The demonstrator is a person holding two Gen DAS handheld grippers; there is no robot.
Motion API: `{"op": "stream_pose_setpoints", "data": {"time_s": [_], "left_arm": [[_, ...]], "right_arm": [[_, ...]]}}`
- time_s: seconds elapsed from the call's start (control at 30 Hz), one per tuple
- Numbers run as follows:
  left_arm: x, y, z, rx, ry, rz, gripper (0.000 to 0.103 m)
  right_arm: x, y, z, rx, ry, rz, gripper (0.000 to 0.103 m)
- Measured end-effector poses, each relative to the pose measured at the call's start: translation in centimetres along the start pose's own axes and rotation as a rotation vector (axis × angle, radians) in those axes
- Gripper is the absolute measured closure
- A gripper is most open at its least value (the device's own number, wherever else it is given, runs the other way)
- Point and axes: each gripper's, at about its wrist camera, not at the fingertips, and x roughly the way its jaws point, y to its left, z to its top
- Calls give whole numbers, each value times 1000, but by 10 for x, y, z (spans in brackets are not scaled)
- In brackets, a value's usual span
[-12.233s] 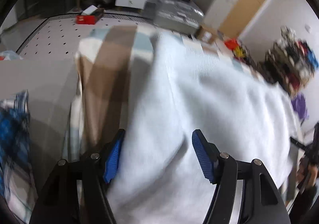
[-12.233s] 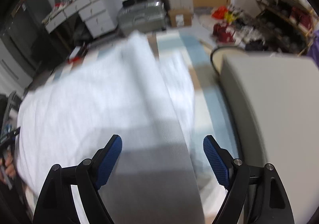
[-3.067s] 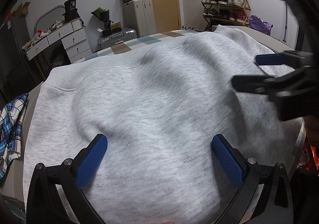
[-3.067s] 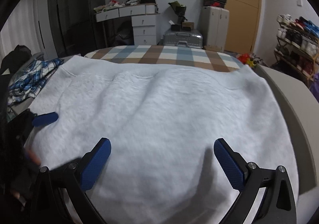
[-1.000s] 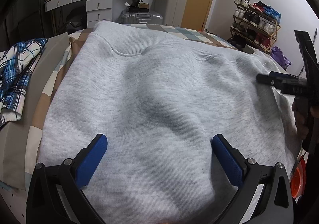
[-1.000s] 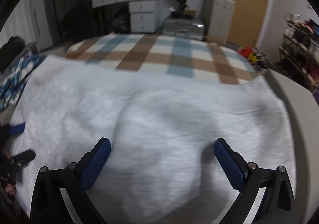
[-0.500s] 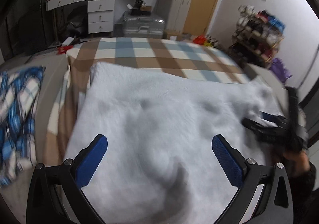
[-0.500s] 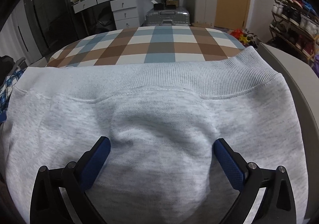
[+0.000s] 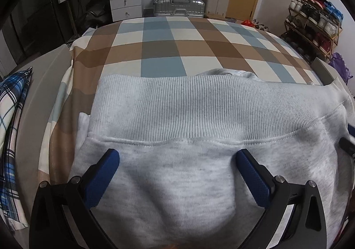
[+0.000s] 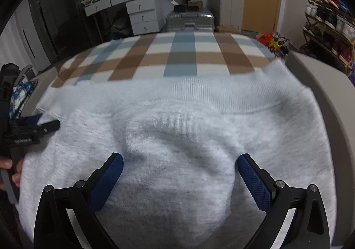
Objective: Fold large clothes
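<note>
- we see a light grey sweatshirt (image 9: 199, 173) lying on a bed, over a checked blanket (image 9: 177, 49) of brown, blue and cream squares.
- its wide ribbed band (image 9: 199, 107) is the far edge in both views and runs left to right across the bed, so the garment's long side lies crosswise to us; a second layer of the same cloth peeks out behind the band at the far right in the left wrist view.
- the cloth bunches up into a soft mound between the fingers of each tool.
- the left tool (image 9: 177, 171) has its blue-padded fingers (image 9: 102, 175) spread wide over the near part of the sweatshirt; the cloth rises between them, but they are not pinching it.
- the right tool (image 10: 179, 173) is likewise spread wide, with its fingers (image 10: 255, 182) on either side of a raised fold and nothing clamped.
- in the right wrist view, the left tool (image 10: 33, 129) shows at the left edge of the sweatshirt, with a person's hand (image 10: 11, 173) behind it.
- a blue plaid shirt (image 9: 11, 138) lies off the left side of the blanket, apart from the sweatshirt.
- beyond the bed stand a white chest of drawers (image 9: 124, 0), a silver suitcase (image 9: 179, 7) on the floor and a shoe rack (image 9: 315, 20) at the right wall.
</note>
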Motion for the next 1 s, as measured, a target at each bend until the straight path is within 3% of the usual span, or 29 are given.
{"op": "stream_pose_setpoints", "data": {"time_s": [0.13,0.27,0.33,0.43,0.5,0.53,0.67,0.77,0.87,0.9,1.0], "left_arm": [[-1,-2,0,2,-1,6,1],[-1,-4,1,2,2,8,1],[-2,-4,1,1,8,8,1],[-10,-7,6,-25,79,14,1],[-25,-16,8,-47,75,-45,1],[-33,-26,9,-28,62,-77,1],[-49,-77,15,132,27,-81,1],[-30,-101,26,143,53,-93,1],[16,-105,25,123,104,-72,1],[16,-109,20,165,32,-49,1],[11,-114,15,181,-6,-20,1]], "right_arm": [[7,6,17,-56,-13,-47,0],[62,8,11,-53,93,-53,0],[57,13,10,-77,74,-82,0],[59,8,9,-62,77,-62,0],[59,7,9,-60,76,-58,0],[59,8,9,-61,75,-60,0],[59,8,10,-61,70,-61,0],[57,8,9,-57,67,-58,0],[56,7,8,-51,62,-63,0],[56,7,8,-46,60,-74,0],[55,7,8,-40,57,-83,0]]}}
